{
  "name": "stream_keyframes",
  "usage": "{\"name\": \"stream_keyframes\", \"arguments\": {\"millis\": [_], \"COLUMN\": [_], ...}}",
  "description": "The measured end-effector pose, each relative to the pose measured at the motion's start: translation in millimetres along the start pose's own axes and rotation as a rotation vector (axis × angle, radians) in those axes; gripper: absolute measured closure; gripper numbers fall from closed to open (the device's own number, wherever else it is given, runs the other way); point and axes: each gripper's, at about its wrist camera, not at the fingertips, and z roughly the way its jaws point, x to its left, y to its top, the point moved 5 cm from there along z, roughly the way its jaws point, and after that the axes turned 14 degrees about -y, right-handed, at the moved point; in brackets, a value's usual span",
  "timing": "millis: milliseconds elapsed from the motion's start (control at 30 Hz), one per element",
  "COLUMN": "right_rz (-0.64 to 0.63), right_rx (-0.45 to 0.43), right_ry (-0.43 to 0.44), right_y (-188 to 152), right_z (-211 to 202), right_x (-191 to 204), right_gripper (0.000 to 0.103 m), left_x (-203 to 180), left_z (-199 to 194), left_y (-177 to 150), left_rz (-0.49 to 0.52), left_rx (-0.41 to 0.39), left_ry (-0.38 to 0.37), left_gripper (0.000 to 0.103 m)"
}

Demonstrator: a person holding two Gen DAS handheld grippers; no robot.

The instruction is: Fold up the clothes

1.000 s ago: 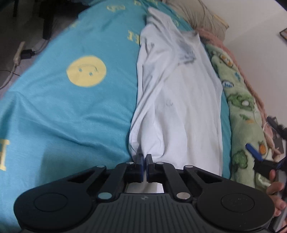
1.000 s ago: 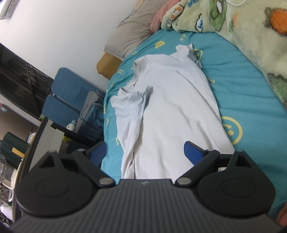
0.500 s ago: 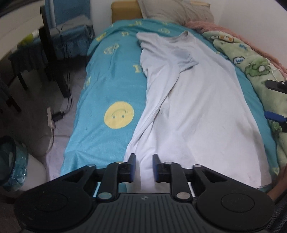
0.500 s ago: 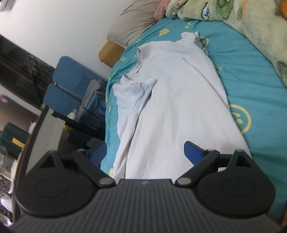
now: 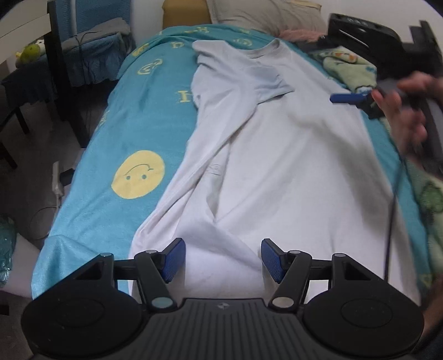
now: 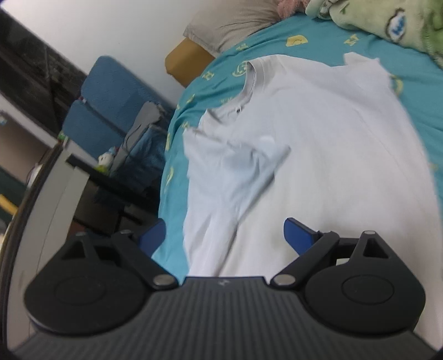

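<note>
A white T-shirt [image 5: 277, 155] lies lengthwise on the teal bedsheet [image 5: 116, 138], collar at the far end, its left side and sleeve folded in over the body. My left gripper [image 5: 223, 260] is open and empty, just above the shirt's near hem. My right gripper [image 6: 225, 235] is open and empty above the shirt's [image 6: 318, 138] folded sleeve side. In the left wrist view the right gripper, held in a hand, hovers over the shirt's far right edge, one blue finger [image 5: 347, 98] showing.
A green cartoon blanket [image 5: 349, 69] bunches along the bed's right side, a beige pillow [image 5: 263, 11] at its head. Blue chairs [image 6: 110, 105] and a dark table [image 5: 30, 74] stand left of the bed. A power strip [image 5: 56, 182] lies on the floor.
My left gripper let go of the shirt's hem, opened wide and pulled back. My right gripper, open throughout, moved forward toward the collar end.
</note>
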Motion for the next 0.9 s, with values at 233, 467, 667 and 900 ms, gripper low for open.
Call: {"name": "stream_keyframes", "arguments": {"millis": [233, 467, 667, 900], "right_rz": [0.120, 0.088, -0.103, -0.239], "right_rx": [0.008, -0.118, -0.130, -0.415], "right_ry": [-0.063, -0.097, -0.150, 0.128], "right_y": [26.3, 57.2, 80.3, 126.1], "right_z": [107.2, 131.0, 147.7, 74.8], "right_x": [-16.5, -6.7, 45.6, 147.3], "right_gripper": [0.024, 0.050, 0.100, 0.100], "left_x": [20.4, 22.0, 0.8, -20.3], "left_z": [16.6, -20.1, -46.9, -41.9], "left_y": [-3.3, -0.6, -3.1, -9.3], "left_rz": [-0.026, -0.037, 0.052, 0.145], "left_rx": [0.011, -0.095, -0.169, -0.150], "left_ry": [0.004, -0.087, -0.197, -0.272], "left_gripper": [0.068, 0.095, 0.097, 0.097]}}
